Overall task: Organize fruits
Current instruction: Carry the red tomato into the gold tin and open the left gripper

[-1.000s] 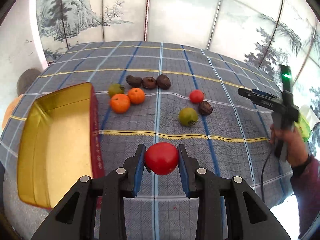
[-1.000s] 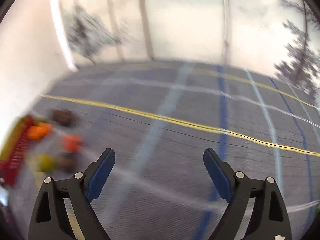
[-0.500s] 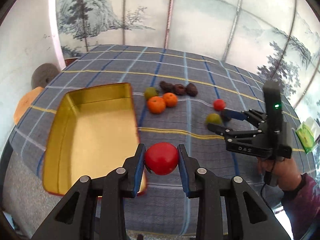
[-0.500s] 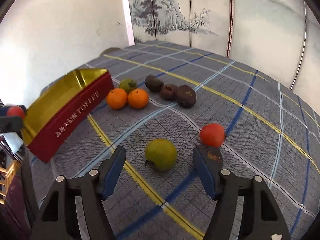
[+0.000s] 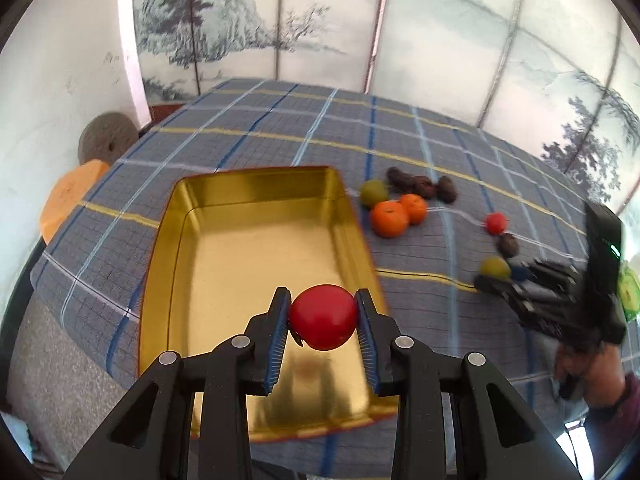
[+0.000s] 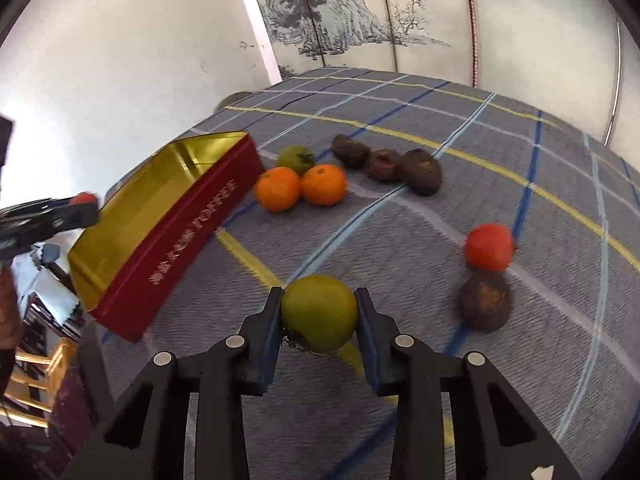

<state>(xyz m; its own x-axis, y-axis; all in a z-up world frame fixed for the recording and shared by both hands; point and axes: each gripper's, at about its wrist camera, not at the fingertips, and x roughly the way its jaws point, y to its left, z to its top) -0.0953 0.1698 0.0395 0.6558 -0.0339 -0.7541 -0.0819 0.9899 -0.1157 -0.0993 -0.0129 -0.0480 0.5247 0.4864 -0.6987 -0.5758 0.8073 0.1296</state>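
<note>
My left gripper (image 5: pixel 323 320) is shut on a red fruit (image 5: pixel 323 317) and holds it above the near end of the gold tin (image 5: pixel 256 248), which is red outside (image 6: pixel 180 240). My right gripper (image 6: pixel 319 316) has its jaws closed against a green fruit (image 6: pixel 319 312) that rests on the checked cloth. In the right wrist view, two oranges (image 6: pixel 300 186), another green fruit (image 6: pixel 295 159), three dark fruits (image 6: pixel 386 164), a red fruit (image 6: pixel 489 247) and a dark fruit (image 6: pixel 485 300) lie on the cloth.
The table with blue checked cloth (image 5: pixel 400 128) ends close to a painted screen behind. A grey disc (image 5: pixel 106 140) and an orange disc (image 5: pixel 68 200) lie off the table's left edge. A green packet (image 5: pixel 628 292) is at the far right.
My left gripper carried the red fruit left, from above the cloth to above the tin. My right gripper swung toward the fruits and closed on the green fruit.
</note>
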